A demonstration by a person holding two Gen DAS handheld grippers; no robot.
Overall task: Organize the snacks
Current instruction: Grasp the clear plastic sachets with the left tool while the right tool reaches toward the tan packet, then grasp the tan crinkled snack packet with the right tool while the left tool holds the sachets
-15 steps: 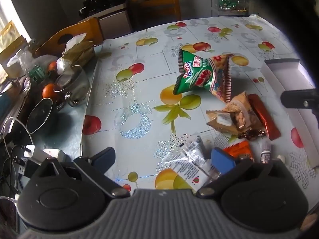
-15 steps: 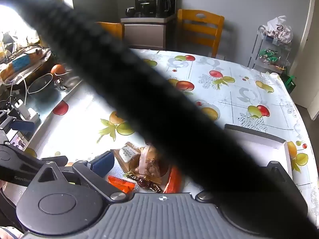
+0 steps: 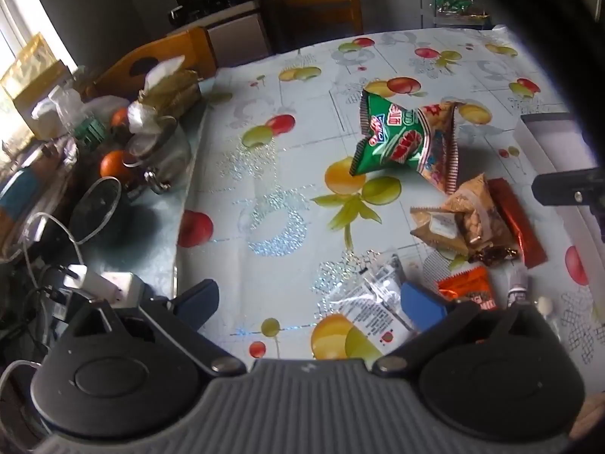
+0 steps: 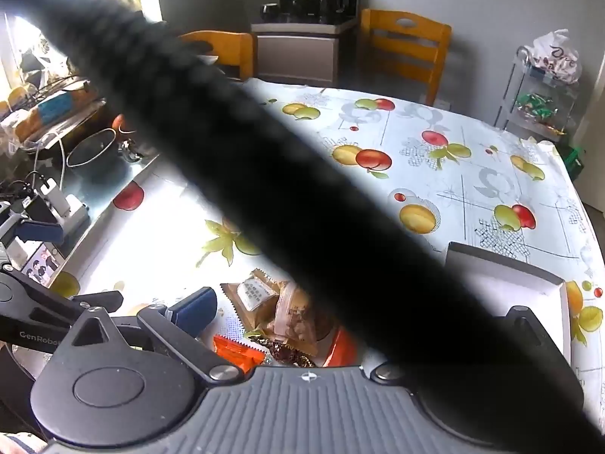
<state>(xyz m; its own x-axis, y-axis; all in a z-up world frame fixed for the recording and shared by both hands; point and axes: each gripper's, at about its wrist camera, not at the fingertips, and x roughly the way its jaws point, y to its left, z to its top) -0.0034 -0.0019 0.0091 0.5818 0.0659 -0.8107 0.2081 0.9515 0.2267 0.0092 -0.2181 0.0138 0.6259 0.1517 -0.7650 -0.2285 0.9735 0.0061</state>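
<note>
Several snacks lie on the fruit-print tablecloth [image 3: 264,174]. In the left wrist view I see a green chip bag [image 3: 404,140], a brown peanut pack [image 3: 465,219], a red bar [image 3: 518,223], an orange packet [image 3: 472,293] and a clear white sachet [image 3: 374,302]. My left gripper [image 3: 310,302] is open and empty, its right finger just over the sachet. In the right wrist view the brown pack [image 4: 280,306] and orange packet [image 4: 238,352] lie just ahead. My right gripper [image 4: 302,314] looks open; a thick black cable [image 4: 302,204] hides its right finger.
A white open box [image 4: 522,283] stands on the table at the right, also at the right edge of the left wrist view [image 3: 548,128]. A cluttered counter with a glass jar [image 3: 162,151], oranges, a pan lid and chargers borders the table's left. Wooden chairs stand beyond.
Both views have barely shifted. The snacks lie where they were and both grippers stay open.
</note>
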